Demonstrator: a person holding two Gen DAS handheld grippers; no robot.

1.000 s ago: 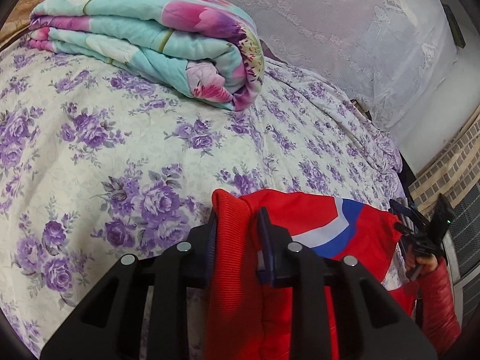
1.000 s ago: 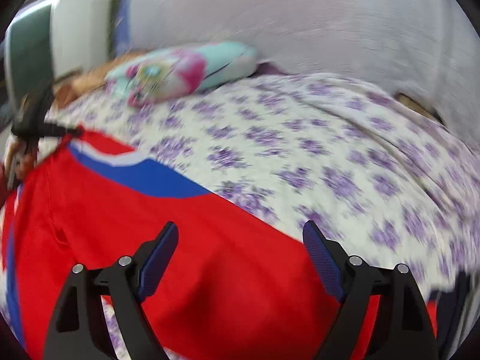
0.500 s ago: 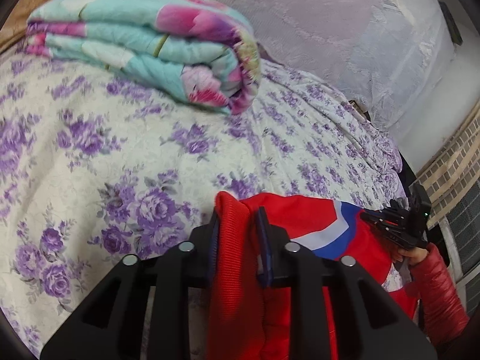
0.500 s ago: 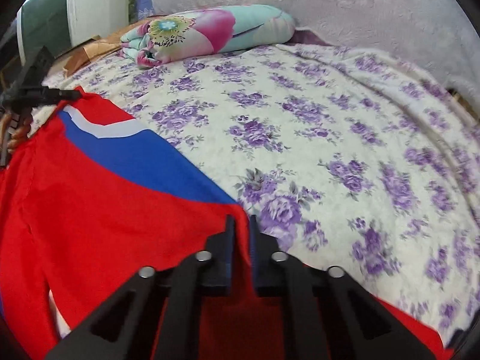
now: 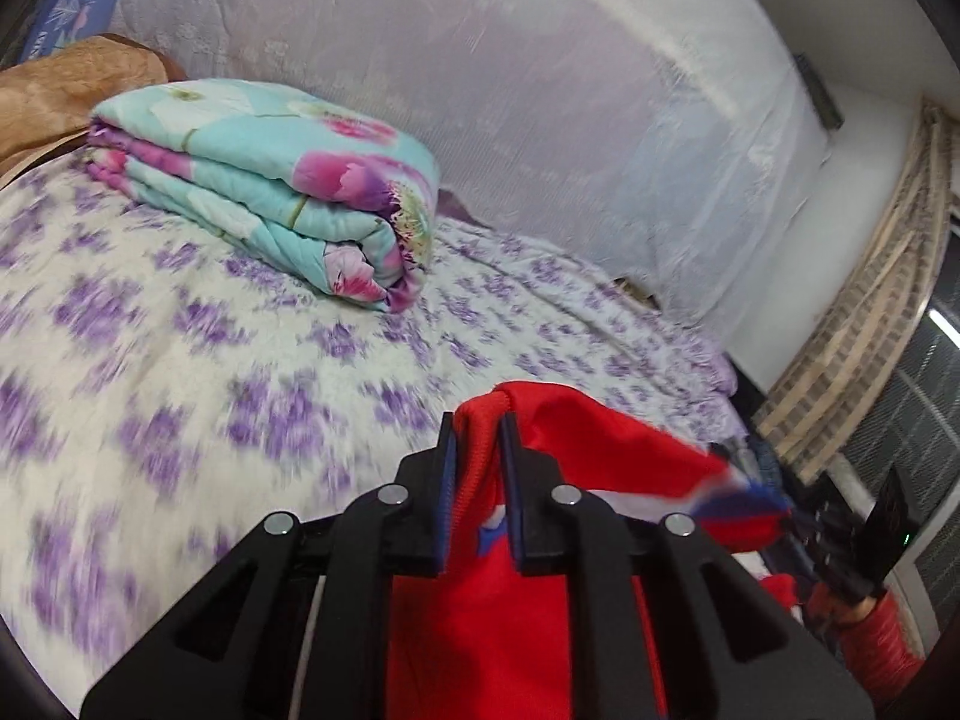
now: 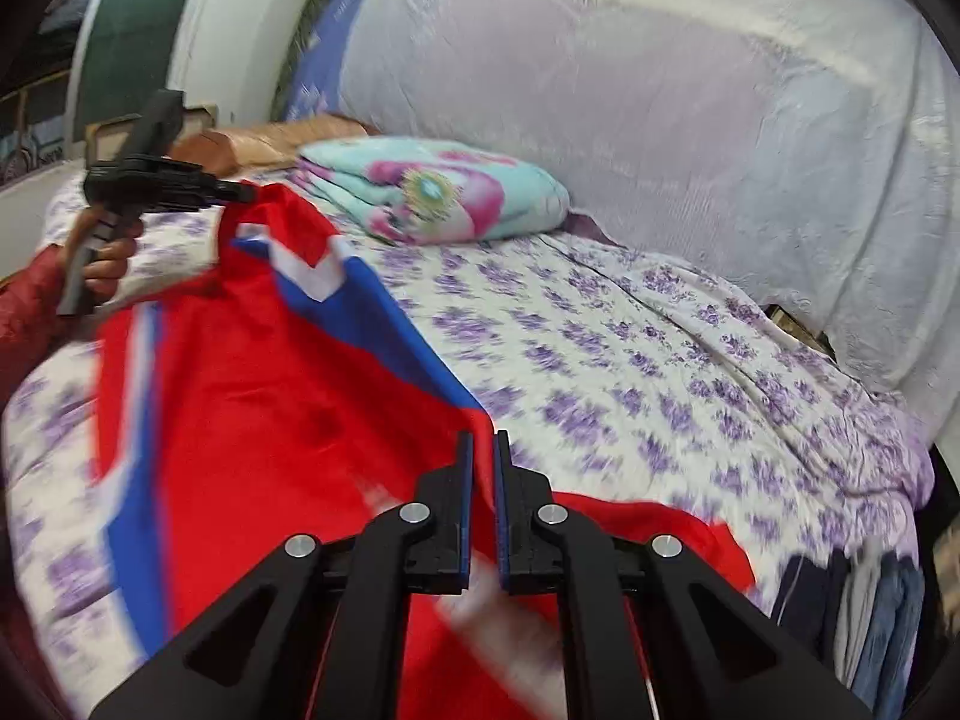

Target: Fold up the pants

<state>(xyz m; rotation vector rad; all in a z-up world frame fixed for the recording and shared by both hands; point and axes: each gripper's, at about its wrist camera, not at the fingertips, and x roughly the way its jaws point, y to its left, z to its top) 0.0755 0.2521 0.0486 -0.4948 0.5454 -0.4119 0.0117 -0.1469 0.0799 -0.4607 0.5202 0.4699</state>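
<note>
Left wrist view: my left gripper clamped on red pants ribbed band | right wrist view: my right gripper pinched tight on pants edge | pants stretched between both over floral bedsheet, partly raised | folded quilt well beyond

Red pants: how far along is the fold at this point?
Done: both grips are on. The left gripper is shut on the ribbed waistband, the right gripper on an edge of the red pants. In hand: the cloth hangs stretched between them above the bedsheet. Left: no fold is visible yet.
</note>
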